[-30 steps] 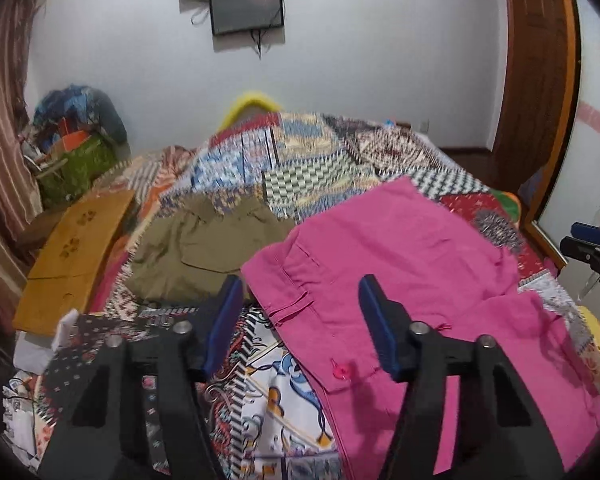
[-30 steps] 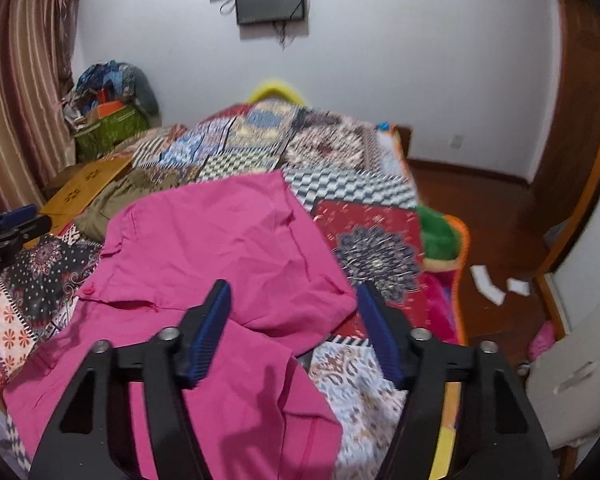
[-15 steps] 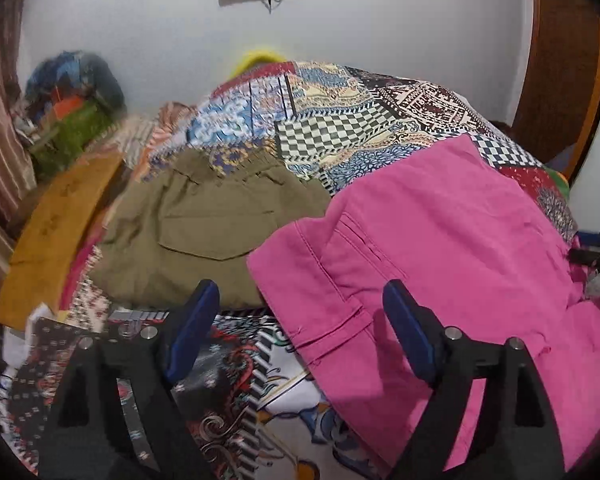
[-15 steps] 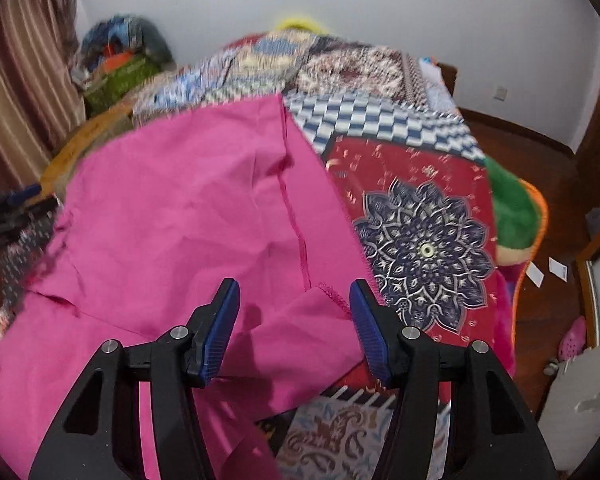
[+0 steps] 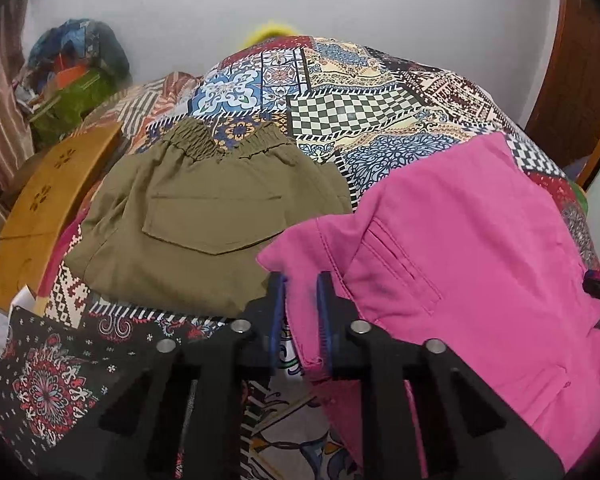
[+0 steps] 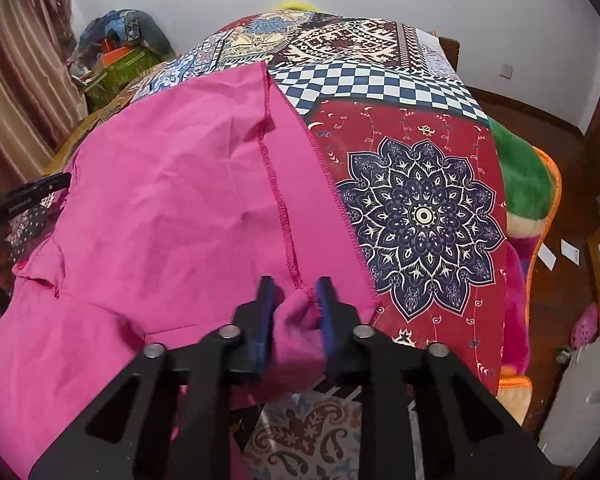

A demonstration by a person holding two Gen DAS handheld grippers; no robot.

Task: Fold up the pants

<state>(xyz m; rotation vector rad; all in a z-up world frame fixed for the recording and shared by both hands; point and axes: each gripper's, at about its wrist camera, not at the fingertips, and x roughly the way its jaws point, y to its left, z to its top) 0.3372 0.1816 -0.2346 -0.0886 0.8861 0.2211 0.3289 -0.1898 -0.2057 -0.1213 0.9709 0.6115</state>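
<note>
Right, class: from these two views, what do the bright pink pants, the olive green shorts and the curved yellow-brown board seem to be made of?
Bright pink pants: probably woven cotton, matte; overlocked seams and soft creases show.
Olive green shorts: likely cotton twill, matte; gathered elastic waistband and a flat flap pocket.
Curved yellow-brown board: seemingly wood, smooth with a slight sheen; cut-out flower shapes, though paint or laminate is possible.

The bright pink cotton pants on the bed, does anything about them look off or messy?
Nothing damaged. The pink pants lie rumpled, inside-out seams showing, near folded olive shorts.
</note>
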